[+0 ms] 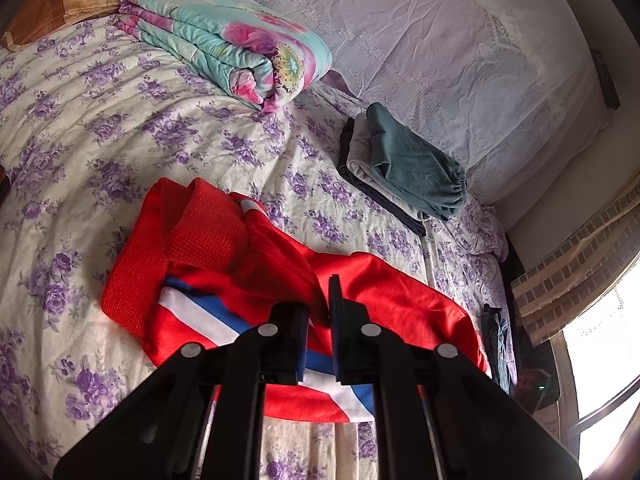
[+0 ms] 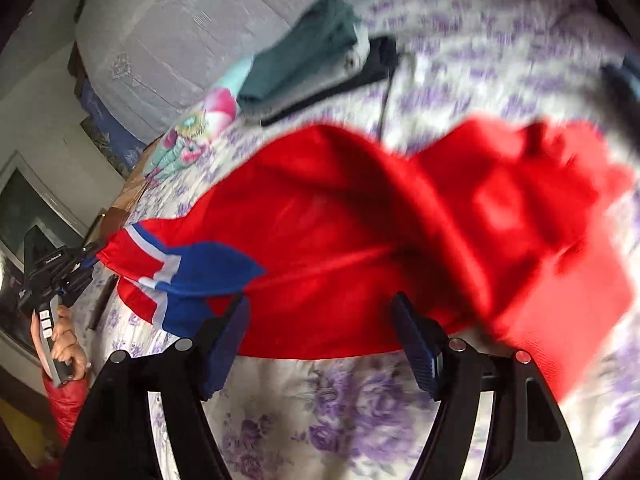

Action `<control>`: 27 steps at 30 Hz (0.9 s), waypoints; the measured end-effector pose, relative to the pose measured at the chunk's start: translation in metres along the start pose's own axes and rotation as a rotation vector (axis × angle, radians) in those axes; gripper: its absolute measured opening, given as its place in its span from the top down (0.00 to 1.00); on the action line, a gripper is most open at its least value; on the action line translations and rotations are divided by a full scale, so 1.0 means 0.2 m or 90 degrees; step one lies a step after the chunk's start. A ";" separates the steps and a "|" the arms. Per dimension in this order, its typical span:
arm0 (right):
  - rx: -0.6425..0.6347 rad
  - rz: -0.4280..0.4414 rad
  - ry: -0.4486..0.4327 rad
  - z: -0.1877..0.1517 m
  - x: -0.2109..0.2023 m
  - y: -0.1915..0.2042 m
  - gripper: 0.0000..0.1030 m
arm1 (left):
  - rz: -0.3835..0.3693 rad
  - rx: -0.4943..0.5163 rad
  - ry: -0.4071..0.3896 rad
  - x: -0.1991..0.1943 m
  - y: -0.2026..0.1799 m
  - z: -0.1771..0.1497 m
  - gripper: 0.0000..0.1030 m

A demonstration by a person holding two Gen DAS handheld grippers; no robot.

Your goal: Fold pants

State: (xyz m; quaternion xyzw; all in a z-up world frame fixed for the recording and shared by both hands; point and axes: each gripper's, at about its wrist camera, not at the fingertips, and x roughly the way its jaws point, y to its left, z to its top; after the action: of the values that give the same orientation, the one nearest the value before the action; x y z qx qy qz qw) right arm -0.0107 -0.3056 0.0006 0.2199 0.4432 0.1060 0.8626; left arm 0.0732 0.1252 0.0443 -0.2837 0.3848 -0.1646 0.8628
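Left gripper [image 1: 320, 312] is clenched on a fold of the red pants [image 1: 248, 248], pinching the striped edge. Right gripper [image 2: 320, 320] stands released, jaws spread just above the near hem of the pants, nothing pressed between them. The pants lie crumpled on the floral bed [image 1: 80, 128]. Farther off, 1 stack of folded clothes [image 1: 404, 168] rests near the wall; a folded quilt [image 1: 228, 40] lies far left.

red pants [image 1: 372, 292]: 1 | folded garments [image 1: 412, 168]: perhaps 3 | quilt [image 1: 240, 40]: 1 | grippers [image 2: 320, 316]: 2
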 end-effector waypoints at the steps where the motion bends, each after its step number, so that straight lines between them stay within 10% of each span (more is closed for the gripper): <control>1: 0.004 -0.005 -0.005 0.01 0.04 0.00 0.29 | -0.001 -0.003 0.000 -0.01 0.00 0.00 0.92; 6: 0.102 0.020 -0.043 0.15 0.10 -0.09 0.33 | 0.007 0.001 -0.007 -0.06 0.01 -0.01 0.92; 11: 0.191 0.026 -0.084 0.12 0.05 -0.27 0.87 | 0.004 -0.006 -0.019 -0.12 0.04 0.00 0.92; 19: 0.049 0.088 -0.167 -0.14 -0.43 -0.07 0.92 | 0.037 0.065 -0.086 -0.32 -0.04 -0.04 0.92; 22: -0.004 -0.003 -0.179 -0.17 -0.53 -0.06 0.94 | 0.038 0.076 -0.078 -0.33 -0.05 -0.08 0.92; 27: 0.098 0.013 -0.172 -0.23 -0.55 -0.28 0.93 | 0.029 0.038 0.000 -0.22 0.07 -0.23 0.80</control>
State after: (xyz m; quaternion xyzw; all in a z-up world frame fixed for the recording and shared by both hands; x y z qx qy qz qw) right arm -0.1135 -0.3832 0.0291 0.3021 0.3274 0.0503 0.8939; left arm 0.0103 0.1427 0.0355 -0.2488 0.3861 -0.1564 0.8744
